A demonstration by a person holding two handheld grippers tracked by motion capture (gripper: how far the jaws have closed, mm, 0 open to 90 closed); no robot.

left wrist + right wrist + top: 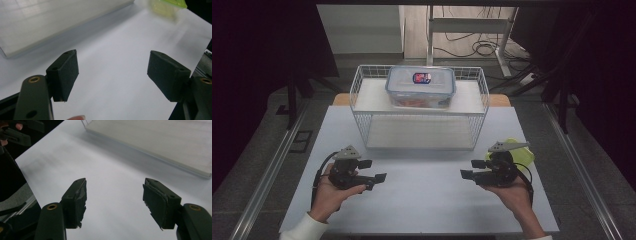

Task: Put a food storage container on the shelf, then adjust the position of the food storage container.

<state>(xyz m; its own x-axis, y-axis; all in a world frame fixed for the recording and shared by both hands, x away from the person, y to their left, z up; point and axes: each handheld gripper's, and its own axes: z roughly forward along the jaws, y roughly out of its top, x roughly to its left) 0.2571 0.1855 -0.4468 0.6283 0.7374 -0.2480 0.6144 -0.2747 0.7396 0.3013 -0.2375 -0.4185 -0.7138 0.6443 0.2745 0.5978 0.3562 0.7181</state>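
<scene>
A white rectangular tabletop (422,200) stands on a grey floor (257,165) between two metal floor rails (267,175), with dark curtains (257,45) on either side of it and, beyond it, a pale metal frame (467,25) over tangled black cables (482,47).

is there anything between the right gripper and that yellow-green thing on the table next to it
Nothing visible. The right gripper is open with nothing between its fingers, and the yellow-green thing lies on the table right behind it, partly hidden by the gripper body. The gripper points away from it.
</scene>
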